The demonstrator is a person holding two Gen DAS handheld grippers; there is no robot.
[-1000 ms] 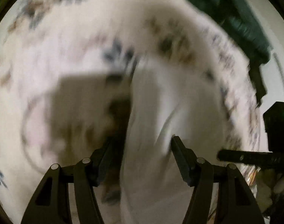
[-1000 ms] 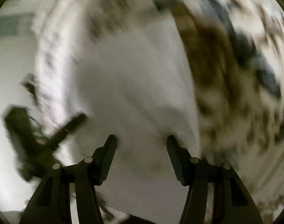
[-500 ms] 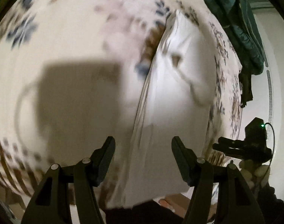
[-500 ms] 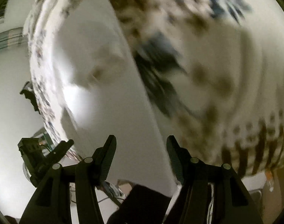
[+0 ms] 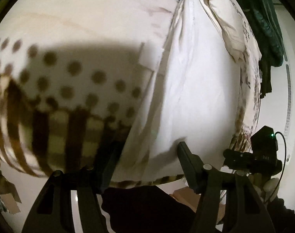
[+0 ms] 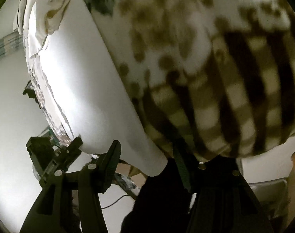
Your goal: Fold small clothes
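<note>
Left wrist view. Left gripper (image 5: 145,158) at 6 o'clock, fingers spread wide, nothing between them. White garment (image 5: 194,89) lies as a long strip from 1 o'clock down to 6 o'clock; its near edge reaches the right finger (image 5: 188,161); contact cannot be judged. It rests on a patterned bedspread (image 5: 73,81): brown dots at 9 o'clock, brown stripes at 8 o'clock, partly in shadow. Crumpled cream cloth (image 5: 231,31) at 1 o'clock, touching the garment's far end. Dark green clothing (image 5: 267,23) at 2 o'clock. Other gripper (image 5: 252,155) at 4 o'clock, green light lit.
</note>
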